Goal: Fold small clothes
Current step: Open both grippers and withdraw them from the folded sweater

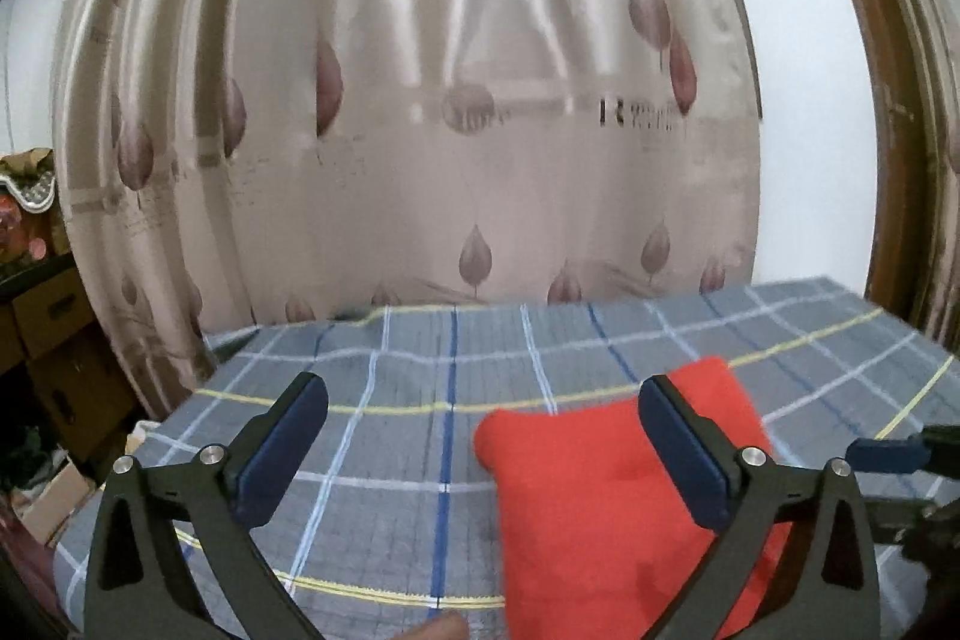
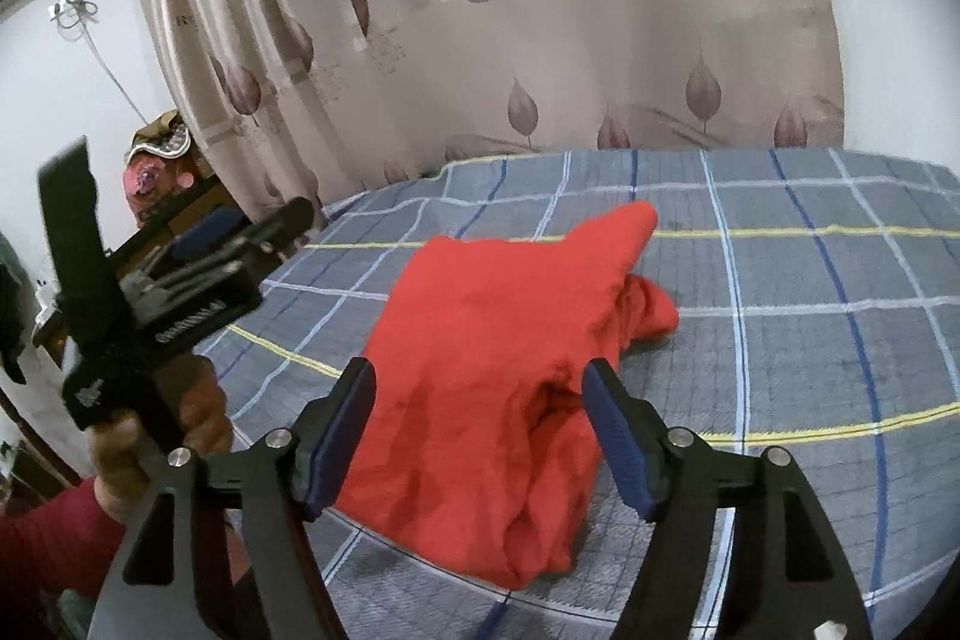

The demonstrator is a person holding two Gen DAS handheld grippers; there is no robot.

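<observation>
A red garment (image 1: 600, 490) lies folded into a thick bundle on the grey plaid bedsheet (image 1: 390, 436). My left gripper (image 1: 480, 388) hovers above the sheet, open wide, with nothing between its pads; the garment sits below and behind its right finger. In the right wrist view the red garment (image 2: 498, 316) shows a pointed corner at its far end and layered folds at the near right. My right gripper (image 2: 480, 370) is open above the near end, and its pads are clear of the cloth. A hand (image 2: 162, 436) holds the left gripper (image 2: 258, 226) off the bed's left side.
A leaf-print curtain (image 1: 420, 100) hangs right behind the bed. Cardboard boxes (image 1: 48, 316) and clutter stand on the left, and a wooden frame (image 1: 900, 100) rises on the right. The plaid sheet (image 2: 780, 280) stretches to the right of the garment.
</observation>
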